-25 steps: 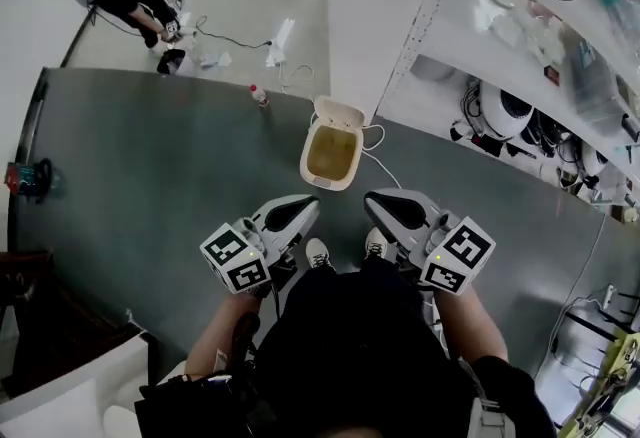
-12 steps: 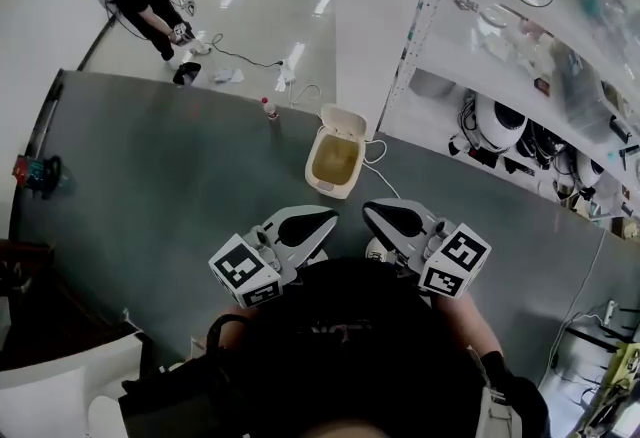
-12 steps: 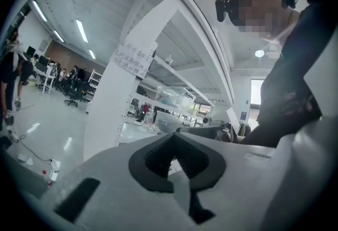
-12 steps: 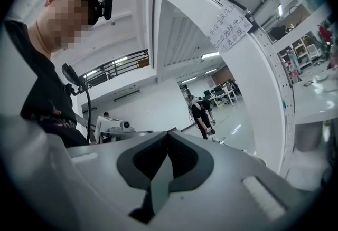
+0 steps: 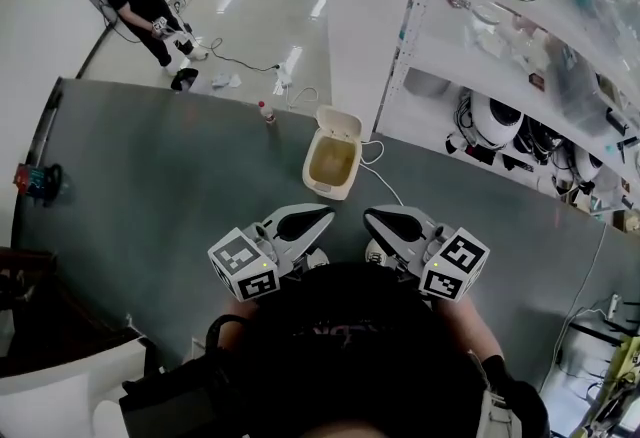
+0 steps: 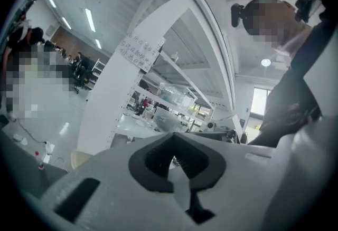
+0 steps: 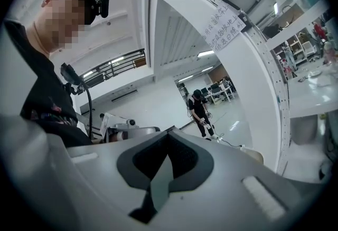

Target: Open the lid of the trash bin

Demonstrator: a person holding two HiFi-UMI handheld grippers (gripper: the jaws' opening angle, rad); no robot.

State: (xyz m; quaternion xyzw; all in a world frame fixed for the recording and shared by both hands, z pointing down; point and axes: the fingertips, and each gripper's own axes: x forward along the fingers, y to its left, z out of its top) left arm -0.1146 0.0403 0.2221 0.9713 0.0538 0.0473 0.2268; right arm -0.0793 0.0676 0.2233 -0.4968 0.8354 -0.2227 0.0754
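Ahead on the grey floor [image 5: 160, 176], near the foot of the white pillar [image 5: 365, 6], trash bin [image 5: 322, 188] with lid [image 5: 338, 122] raised and brownish inside showing, apart from left gripper [image 5: 322, 215] and right gripper [image 5: 372, 217], held level side by side, jaws of each pressed together with nothing between.

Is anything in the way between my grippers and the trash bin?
Nothing visible does. Bare floor separates the left gripper and right gripper from the trash bin; a thin white cable lies flat near the right one.
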